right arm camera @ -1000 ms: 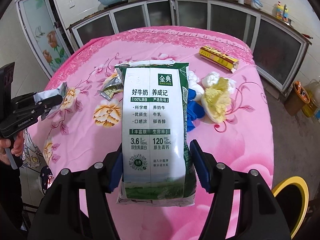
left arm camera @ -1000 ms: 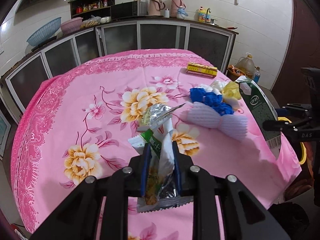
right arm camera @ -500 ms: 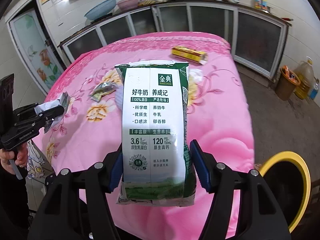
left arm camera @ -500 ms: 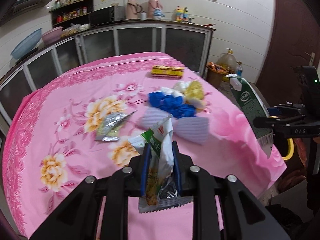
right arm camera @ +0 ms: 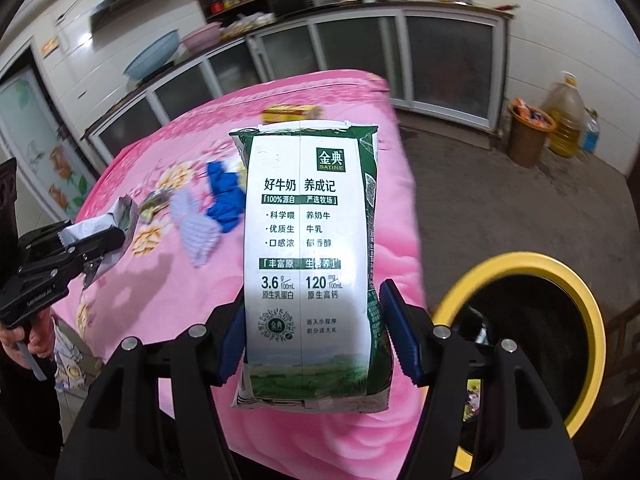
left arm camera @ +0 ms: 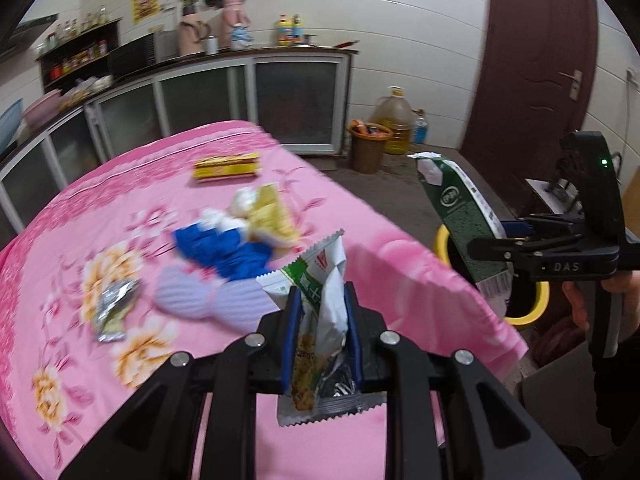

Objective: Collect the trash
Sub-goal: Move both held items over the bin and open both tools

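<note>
Left wrist view: the left gripper is clenched on a crumpled snack wrapper above the table's near edge. Right wrist view: the right gripper, jaws half apart, grasps a milk carton upright beside the yellow-rimmed bin.

Two grippers: left gripper, right gripper. One milk carton. Two snack wrappers: one green-and-white wrapper, one foil wrapper on the table. One yellow box. One blue glove bundle. One yellow crumpled wrapper. One white foam net sleeve. One yellow-rimmed bin. One brown bin. One oil jug. One table w/ pink floral cloth. Approx. two basins on counter; count unsure, blurry.
</note>
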The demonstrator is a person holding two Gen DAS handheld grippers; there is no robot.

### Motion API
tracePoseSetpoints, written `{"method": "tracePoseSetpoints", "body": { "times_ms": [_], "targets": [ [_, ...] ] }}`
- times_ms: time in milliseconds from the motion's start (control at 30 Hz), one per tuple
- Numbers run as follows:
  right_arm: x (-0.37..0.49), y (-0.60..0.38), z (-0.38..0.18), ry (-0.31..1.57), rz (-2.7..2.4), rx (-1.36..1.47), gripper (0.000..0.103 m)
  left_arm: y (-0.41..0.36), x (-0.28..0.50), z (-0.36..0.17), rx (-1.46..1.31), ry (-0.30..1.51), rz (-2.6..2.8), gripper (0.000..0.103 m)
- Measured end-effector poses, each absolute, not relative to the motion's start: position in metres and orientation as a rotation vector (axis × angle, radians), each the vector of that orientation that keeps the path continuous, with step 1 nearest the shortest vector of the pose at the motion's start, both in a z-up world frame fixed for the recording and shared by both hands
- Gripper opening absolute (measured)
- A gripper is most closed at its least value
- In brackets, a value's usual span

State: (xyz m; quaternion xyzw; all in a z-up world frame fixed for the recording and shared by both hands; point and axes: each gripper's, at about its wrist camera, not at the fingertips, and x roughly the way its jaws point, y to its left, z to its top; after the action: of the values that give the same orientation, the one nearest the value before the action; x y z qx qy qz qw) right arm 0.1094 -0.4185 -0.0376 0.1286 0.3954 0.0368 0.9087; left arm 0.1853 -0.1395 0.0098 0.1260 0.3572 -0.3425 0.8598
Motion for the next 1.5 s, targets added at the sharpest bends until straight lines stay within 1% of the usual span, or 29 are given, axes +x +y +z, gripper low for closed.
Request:
{"method": "tracePoseSetpoints", "body": {
  "times_ms": [500,867,1167,1500],
  "targets": [
    [0.046,-0.541,-0.073,0.784,-0.194,0.433,0.059,-0.284,0.157,-0.004,0.369,0.743,-0.962,0.02],
    [0.012,-0.585,-0.105,0.805,-0.3,0.501,0.059,-0.364,0.148,-0.023,0.397,0.766,-1.078,0.02],
    [0.005,-0.598,-0.125,0.837,-0.319,0.545,0.059,-0.41,0.138,-0.045,0.413,0.796,-1.131,0.02],
    [0.01,-0.603,-0.128,0.852,-0.353,0.575,0.06,-0.428,0.137,-0.059,0.396,0.837,-1.15,0.02]
  ]
}}
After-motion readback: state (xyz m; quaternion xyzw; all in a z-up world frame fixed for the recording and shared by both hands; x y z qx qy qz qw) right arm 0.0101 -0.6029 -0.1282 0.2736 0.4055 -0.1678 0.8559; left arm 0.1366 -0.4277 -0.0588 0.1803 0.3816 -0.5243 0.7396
